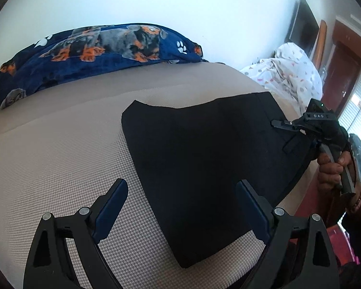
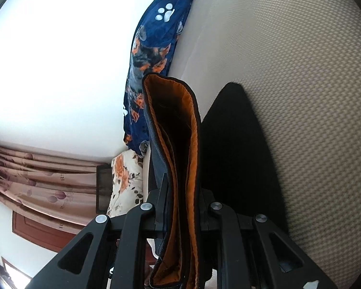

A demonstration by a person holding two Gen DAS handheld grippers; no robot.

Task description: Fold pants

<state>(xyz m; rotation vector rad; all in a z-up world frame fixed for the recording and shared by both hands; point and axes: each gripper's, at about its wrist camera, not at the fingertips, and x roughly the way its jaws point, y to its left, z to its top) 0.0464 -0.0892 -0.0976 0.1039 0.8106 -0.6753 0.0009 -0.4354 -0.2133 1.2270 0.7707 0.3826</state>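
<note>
Pants (image 1: 204, 168), black and folded into a broad slab, lie flat on a beige bed (image 1: 60, 156), filling the middle of the left wrist view from 12 o'clock down to 6 o'clock. The left claw (image 1: 181, 207) hangs over the bed with its blue-padded fingers (image 1: 113, 207) spread wide; nothing is between them but the pants' near left edge and bare cover below, and neither pad touches cloth. At 3 o'clock in the same view, a hand (image 1: 332, 168) grips the handle of the right claw (image 1: 280, 124), whose tip sits at the pants' right edge.

From the right wrist view, the right claw (image 2: 181, 202) is nearly shut, clamped on a raised band of the pants (image 2: 180, 168) whose orange lining shows; the band runs from 6 o'clock up towards 12 o'clock between the fingers. The rest of the black cloth spreads on the bed (image 2: 300, 96) at 3 o'clock.

A navy blanket (image 1: 96, 48) printed with dogs and paw marks is bunched along the bed's far side at 11 o'clock in the left view. A white spotted quilt (image 1: 288, 72) lies heaped at 2 o'clock. Pink curtains (image 2: 36, 173) hang at 8 o'clock in the right view.
</note>
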